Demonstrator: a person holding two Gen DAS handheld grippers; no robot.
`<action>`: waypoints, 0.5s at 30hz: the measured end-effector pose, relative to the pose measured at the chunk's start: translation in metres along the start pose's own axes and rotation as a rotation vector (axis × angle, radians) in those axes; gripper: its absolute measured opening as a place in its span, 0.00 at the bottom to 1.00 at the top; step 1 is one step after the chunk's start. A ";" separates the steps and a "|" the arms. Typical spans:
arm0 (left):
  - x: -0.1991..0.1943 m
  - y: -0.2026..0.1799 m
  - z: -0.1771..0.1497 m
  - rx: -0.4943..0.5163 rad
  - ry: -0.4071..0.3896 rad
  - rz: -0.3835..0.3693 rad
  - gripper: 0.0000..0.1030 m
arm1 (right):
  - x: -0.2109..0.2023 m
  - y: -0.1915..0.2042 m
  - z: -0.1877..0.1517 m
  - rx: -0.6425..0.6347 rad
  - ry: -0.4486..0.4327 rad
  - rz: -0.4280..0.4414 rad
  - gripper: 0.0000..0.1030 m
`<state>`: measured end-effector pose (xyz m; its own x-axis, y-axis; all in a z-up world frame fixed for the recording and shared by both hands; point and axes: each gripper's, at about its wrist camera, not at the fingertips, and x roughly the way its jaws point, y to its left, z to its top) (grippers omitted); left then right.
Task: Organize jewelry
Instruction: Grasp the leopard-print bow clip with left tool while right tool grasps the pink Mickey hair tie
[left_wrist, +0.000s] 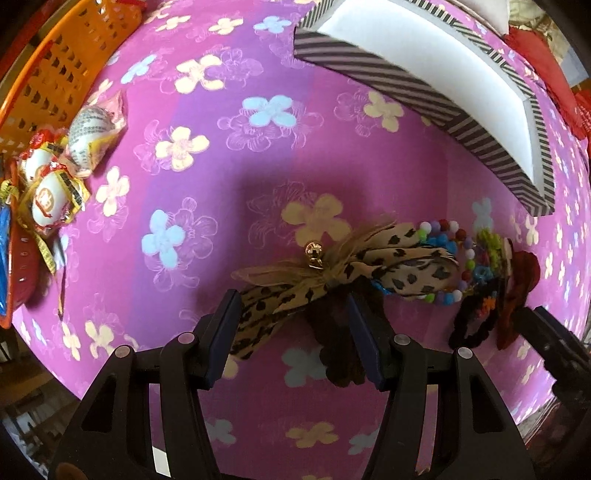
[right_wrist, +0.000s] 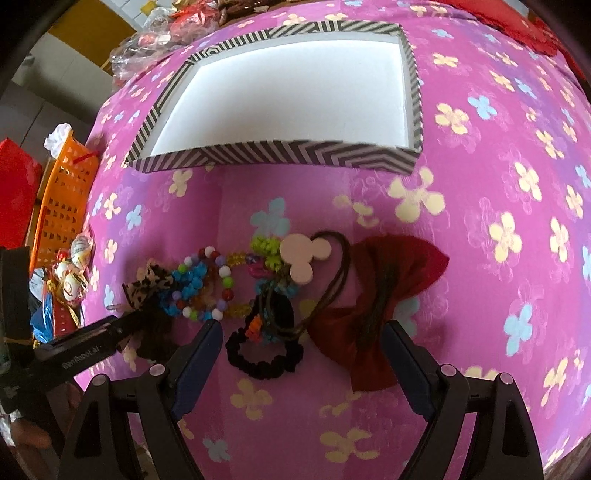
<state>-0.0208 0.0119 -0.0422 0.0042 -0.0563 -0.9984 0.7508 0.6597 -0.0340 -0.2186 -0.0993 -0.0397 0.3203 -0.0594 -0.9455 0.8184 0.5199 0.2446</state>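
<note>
left tool: spread wide, straddling the leopard bow on the bench
right tool: spread wide, holding nothing, above the red bow
striped box: behind the pile

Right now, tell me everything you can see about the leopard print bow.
The leopard print bow is tan fabric with black spots, with sheer loops and a small gold bell at its knot. It lies flat on the pink flowered cloth, one end overlapping the colourful bead bracelet. The left gripper stands open, its fingers on either side of one tail.
</note>
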 end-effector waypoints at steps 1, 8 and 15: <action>0.002 -0.001 0.000 0.002 0.002 0.002 0.57 | 0.001 0.001 0.002 -0.003 0.000 -0.006 0.82; 0.018 0.001 0.002 0.026 0.000 0.018 0.57 | 0.012 0.004 0.012 0.001 0.014 0.014 0.64; 0.027 -0.005 0.002 0.038 -0.006 0.035 0.57 | 0.013 0.009 0.019 -0.006 0.009 0.029 0.49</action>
<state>-0.0228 0.0058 -0.0687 0.0349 -0.0380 -0.9987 0.7744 0.6327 0.0030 -0.1981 -0.1120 -0.0460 0.3397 -0.0362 -0.9398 0.8058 0.5265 0.2710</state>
